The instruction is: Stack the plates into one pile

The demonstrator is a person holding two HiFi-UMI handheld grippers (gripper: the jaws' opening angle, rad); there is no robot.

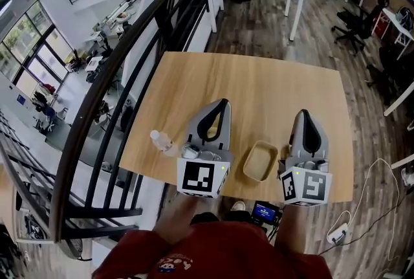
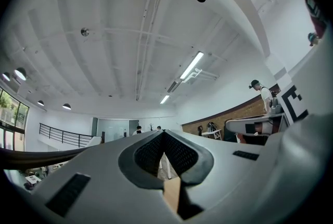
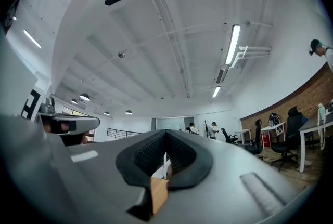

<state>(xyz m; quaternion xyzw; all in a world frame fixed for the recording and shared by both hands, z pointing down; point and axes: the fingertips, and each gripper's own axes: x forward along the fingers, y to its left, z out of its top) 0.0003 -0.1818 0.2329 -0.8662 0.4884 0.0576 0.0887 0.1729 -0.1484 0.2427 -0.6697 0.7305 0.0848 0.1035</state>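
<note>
dish (image 1: pixel 260 161) at table (image 1: pixel 272 87) near edge, bottle (image 1: pixel 163 142) leftward

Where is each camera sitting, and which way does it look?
Head view: on the head, looking down at the light wooden table; shows left tool, right tool, red shirt.
Left gripper view: on left tool, facing up-forward; own shut jaws show.
Right gripper view: likewise, on right tool.
Both share the white ceiling.

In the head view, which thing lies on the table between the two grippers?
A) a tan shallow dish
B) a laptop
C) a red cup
A: the tan shallow dish lies on the wooden table between the left gripper and the right gripper.
</note>
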